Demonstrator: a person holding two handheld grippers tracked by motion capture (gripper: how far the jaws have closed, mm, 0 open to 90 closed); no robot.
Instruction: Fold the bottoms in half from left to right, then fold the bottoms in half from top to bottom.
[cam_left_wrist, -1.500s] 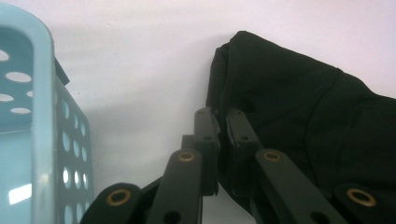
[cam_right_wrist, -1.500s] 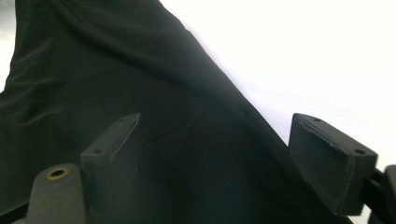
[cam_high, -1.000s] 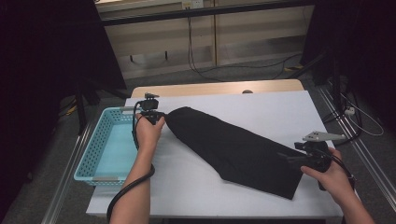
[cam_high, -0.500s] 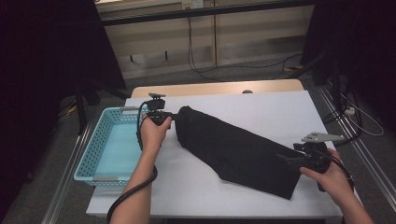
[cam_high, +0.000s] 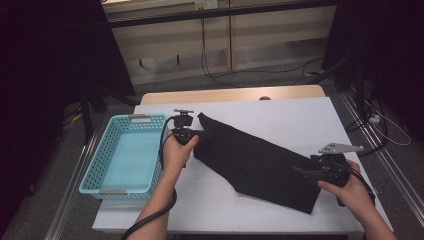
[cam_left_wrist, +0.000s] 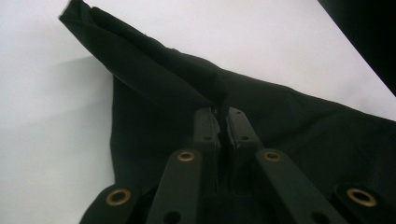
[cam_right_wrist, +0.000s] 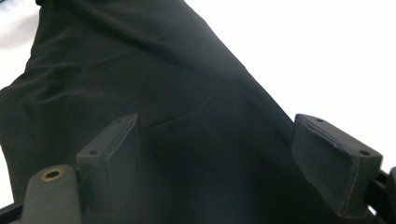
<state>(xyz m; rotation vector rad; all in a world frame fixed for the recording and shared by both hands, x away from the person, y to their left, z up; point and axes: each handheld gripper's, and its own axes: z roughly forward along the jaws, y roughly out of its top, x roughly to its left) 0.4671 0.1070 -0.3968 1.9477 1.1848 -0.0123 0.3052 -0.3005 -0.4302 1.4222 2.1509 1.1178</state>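
Since the black cloth (cam_high: 260, 165) lies with its long axis running diagonally across the white table (cam_high: 310, 120), from the near right corner up toward the far left, the coming move is judged to turn on its two ends, one at each gripper.

Nearest, at the near right end, the right gripper (cam_high: 305, 172) is seen with its jaws standing wide apart, one pad on either side of the cloth's end; in the right gripper view the fabric (cam_right_wrist: 154, 93) stretches away directly ahead of and beneath the fingers (cam_right_wrist: 112, 144), and no pinch is made. Nothing is held here.

Farther off, at the far left end, the left gripper (cam_high: 200, 134) is closed down on a raised fold of the cloth; in the left gripper view the fingertips (cam_left_wrist: 208, 126) are nearly together with a ridge of fabric (cam_left_wrist: 154, 74) nipped between them, the rest of the cloth falling away ahead and to the side. A folding of this end over toward the right gripper is judged the step in hand.

Just beside the left hand (cam_high: 175, 152), on the side away from the cloth, a turquoise perforated basket (cam_high: 97, 165) stands; nothing is seen in it.
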